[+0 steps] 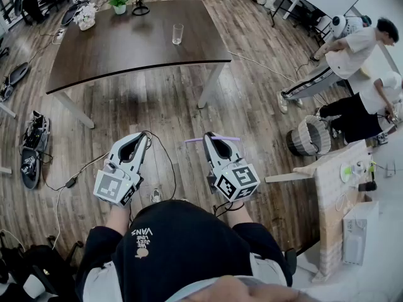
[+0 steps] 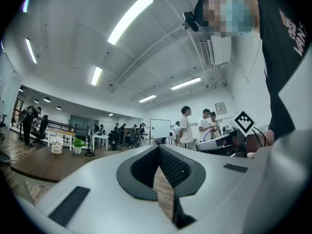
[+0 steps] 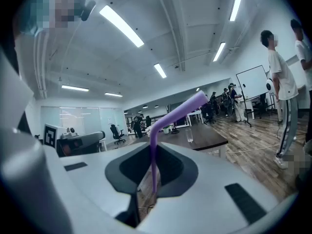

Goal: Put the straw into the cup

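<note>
A clear glass cup (image 1: 177, 33) stands on the dark wooden table (image 1: 126, 49) across the floor from me; the right gripper view shows the cup (image 3: 189, 136) small and distant. My right gripper (image 1: 211, 138) is shut on a purple bendy straw (image 1: 211, 139), which lies crosswise at its tips. In the right gripper view the straw (image 3: 154, 160) rises between the jaws and bends up to the right. My left gripper (image 1: 141, 137) is held beside it at the same height, shut with nothing in it (image 2: 158, 147). Both point roughly level toward the table.
A potted plant (image 1: 118, 2) and white flowers (image 1: 85, 16) sit at the table's far edge. Cables run over the wood floor by my feet. To the right are two people (image 1: 352, 49), a wicker basket (image 1: 310, 137) and a low shelf (image 1: 340, 187).
</note>
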